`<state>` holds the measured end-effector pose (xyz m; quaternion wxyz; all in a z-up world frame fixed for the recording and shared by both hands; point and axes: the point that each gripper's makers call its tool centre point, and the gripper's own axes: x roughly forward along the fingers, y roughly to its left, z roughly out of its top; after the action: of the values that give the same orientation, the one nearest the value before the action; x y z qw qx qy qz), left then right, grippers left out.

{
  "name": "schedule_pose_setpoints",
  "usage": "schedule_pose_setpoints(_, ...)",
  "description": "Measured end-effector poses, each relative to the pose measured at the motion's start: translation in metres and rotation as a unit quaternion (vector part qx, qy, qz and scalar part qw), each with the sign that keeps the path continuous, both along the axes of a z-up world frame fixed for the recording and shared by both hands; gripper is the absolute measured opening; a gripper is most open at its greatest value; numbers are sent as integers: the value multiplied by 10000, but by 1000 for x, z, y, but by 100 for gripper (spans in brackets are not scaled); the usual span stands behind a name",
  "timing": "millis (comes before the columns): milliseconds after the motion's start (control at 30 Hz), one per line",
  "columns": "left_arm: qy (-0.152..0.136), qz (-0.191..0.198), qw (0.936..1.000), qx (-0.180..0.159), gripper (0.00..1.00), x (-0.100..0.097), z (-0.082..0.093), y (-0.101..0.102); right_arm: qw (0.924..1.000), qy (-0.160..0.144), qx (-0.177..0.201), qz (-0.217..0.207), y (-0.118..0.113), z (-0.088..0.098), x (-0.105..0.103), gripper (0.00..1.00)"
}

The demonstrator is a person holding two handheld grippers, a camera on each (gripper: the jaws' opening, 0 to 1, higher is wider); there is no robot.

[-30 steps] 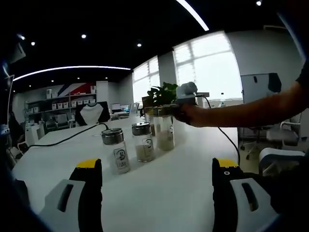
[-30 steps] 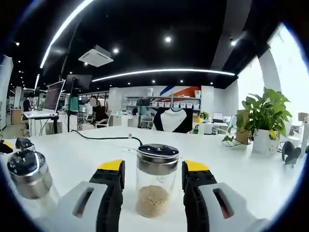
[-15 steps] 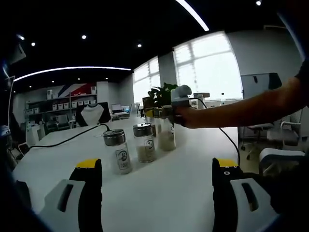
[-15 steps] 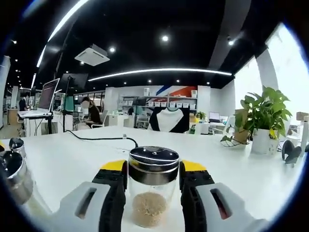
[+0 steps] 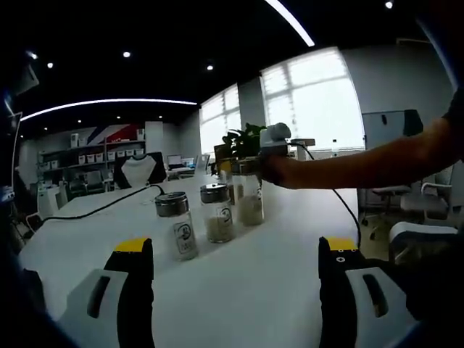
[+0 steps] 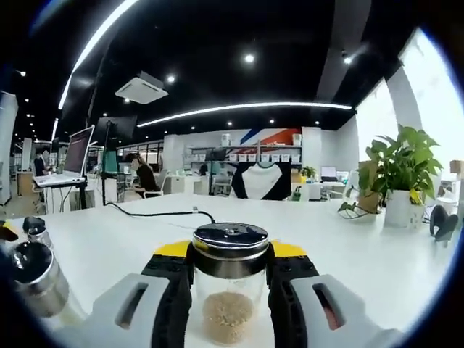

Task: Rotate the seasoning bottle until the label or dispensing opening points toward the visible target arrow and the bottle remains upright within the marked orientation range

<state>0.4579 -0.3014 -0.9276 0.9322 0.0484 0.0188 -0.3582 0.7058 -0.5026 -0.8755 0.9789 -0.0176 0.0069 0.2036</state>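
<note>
Three glass seasoning bottles with metal lids stand upright in a row on the white table [image 5: 261,290]. The near bottle [image 5: 177,226] and middle bottle [image 5: 217,213] carry small labels. The far bottle [image 5: 249,200] holds tan granules. My right gripper [image 5: 243,169], held by a hand, is around that bottle's top. In the right gripper view the same bottle [image 6: 229,304] sits between the yellow-tipped jaws, and my right gripper [image 6: 230,254] is shut on it just under the lid. My left gripper [image 5: 235,250] hovers open over the table, well short of the bottles.
The two other bottles stand to the left in the right gripper view, one close [image 6: 38,284] and one behind [image 6: 33,229]. A black cable [image 6: 161,213] crosses the table. A potted plant [image 6: 400,174] stands at the right. Office chairs [image 5: 428,206] lie beyond the table edge.
The right gripper's jaws have drawn in from a gap on either side of the far bottle to pressing against it. The left gripper has stayed where it was.
</note>
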Motion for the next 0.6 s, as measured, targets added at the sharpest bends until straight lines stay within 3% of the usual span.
schedule_pose_setpoints(500,130,-103,9994,-296,100,-5,2,-10,9999,50,100,-7,-23,10,-21,37)
schedule_pose_setpoints(600,124,-166,9994,-288,99,-6,0,-13,9999,-39,123,95,-22,15,-33,37)
